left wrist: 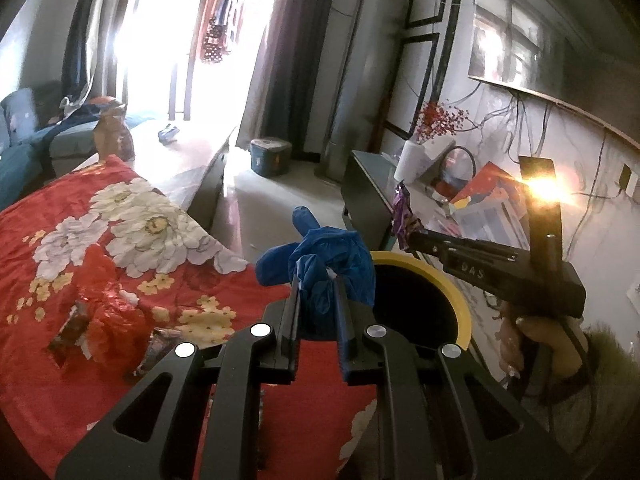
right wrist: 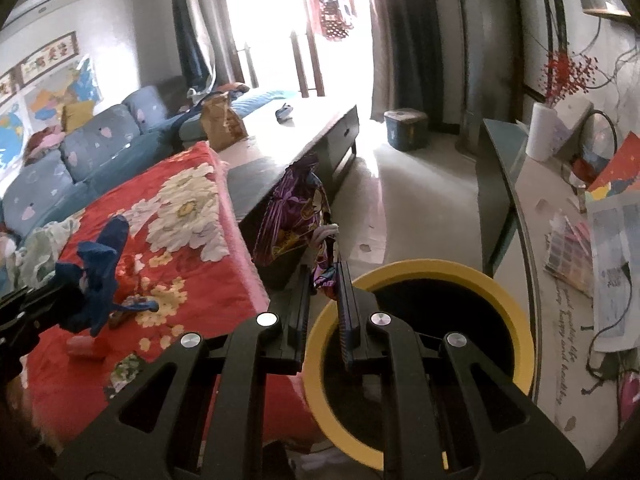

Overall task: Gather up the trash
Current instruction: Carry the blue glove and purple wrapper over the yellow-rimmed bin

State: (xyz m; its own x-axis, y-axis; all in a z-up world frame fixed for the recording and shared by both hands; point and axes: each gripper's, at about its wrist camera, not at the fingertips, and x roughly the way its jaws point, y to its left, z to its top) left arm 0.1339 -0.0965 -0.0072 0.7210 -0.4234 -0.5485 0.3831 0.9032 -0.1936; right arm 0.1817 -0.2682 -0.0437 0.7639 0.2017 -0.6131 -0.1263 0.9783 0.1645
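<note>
Blue glove [left wrist: 320, 268] is pinched tight in your left hand-held gripper [left wrist: 318, 280]; right hand-held gripper [right wrist: 325, 276] clamps the purple wrapper [right wrist: 296, 220]. Both hang near the yellow-rimmed bin [right wrist: 516, 320], undropped. Red scraps [left wrist: 116, 320] remain on the floral blanket [left wrist: 60, 240].

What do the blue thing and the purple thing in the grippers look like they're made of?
Blue glove: thin rubbery material, probably nitrile or latex, matte; it crumples limply and shows a finger shape. Purple wrapper: glossy printed plastic film, possibly foil-lined, judging by its sheen, creases and serrated edge.
</note>
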